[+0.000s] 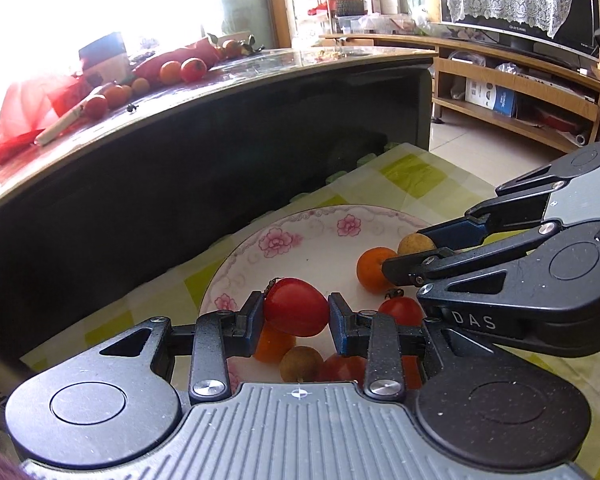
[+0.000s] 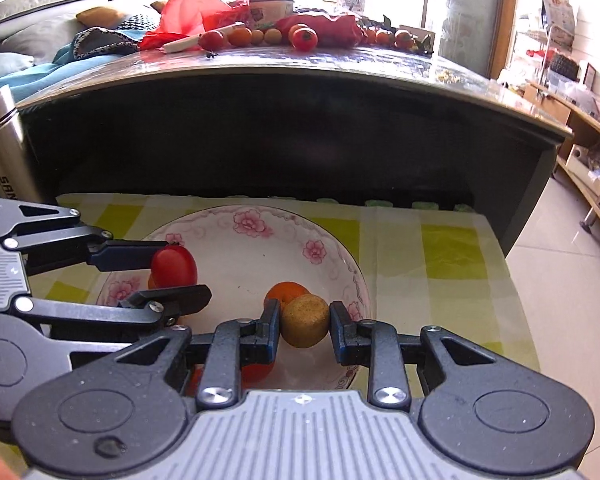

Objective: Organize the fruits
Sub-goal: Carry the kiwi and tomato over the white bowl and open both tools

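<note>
While both grippers hang over the flowered plate (image 2: 236,256), each clamps one fruit.

The left gripper (image 1: 296,314) pinches a red cherry tomato (image 1: 295,306) above the plate; the right gripper (image 2: 305,322) squeezes a tan longan (image 2: 304,321) beside a small orange (image 2: 286,293). More fruit lies on the plate, which sits on a green-checked cloth (image 2: 439,252); other tomatoes and oranges stay on the dark table (image 2: 300,64) behind.

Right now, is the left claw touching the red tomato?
Touching. In the left wrist view the left claw has a finger pressed against each side of the red tomato, with no gap visible. The right wrist view shows the same grip above the plate.
</note>
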Action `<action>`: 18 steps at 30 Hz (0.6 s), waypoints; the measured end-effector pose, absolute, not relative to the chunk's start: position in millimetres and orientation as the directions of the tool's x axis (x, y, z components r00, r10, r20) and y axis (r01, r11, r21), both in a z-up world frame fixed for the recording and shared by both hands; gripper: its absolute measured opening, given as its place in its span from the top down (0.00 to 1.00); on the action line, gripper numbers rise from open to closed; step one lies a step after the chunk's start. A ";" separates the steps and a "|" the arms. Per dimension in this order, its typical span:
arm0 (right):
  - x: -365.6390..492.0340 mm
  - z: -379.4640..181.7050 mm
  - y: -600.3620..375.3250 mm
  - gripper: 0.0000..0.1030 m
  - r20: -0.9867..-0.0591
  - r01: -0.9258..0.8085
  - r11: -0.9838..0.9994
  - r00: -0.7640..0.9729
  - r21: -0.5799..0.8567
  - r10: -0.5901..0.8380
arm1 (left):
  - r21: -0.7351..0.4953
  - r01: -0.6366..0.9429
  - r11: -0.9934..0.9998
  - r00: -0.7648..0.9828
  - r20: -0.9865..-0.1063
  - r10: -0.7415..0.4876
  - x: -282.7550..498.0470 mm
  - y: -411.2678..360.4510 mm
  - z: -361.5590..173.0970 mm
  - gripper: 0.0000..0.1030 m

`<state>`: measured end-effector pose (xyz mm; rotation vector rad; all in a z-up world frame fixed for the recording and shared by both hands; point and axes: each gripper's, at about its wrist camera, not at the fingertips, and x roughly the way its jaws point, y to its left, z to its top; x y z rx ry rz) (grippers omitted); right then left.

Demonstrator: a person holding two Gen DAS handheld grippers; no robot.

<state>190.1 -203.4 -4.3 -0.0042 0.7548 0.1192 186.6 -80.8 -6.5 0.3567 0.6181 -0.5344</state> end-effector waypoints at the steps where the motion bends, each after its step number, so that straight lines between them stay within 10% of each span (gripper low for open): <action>1: 191.0 -4.8 -204.0 0.68 -0.683 -0.108 0.993 0.722 0.044 0.109 | 0.158 0.566 0.809 0.689 -0.629 -0.360 187.0 -80.6 -7.2 0.60; 18: 178.3 19.7 -211.9 0.65 -0.640 -0.069 0.995 0.762 0.068 0.097 | 0.151 0.534 0.832 0.711 -0.614 -0.344 178.0 -70.5 9.0 0.51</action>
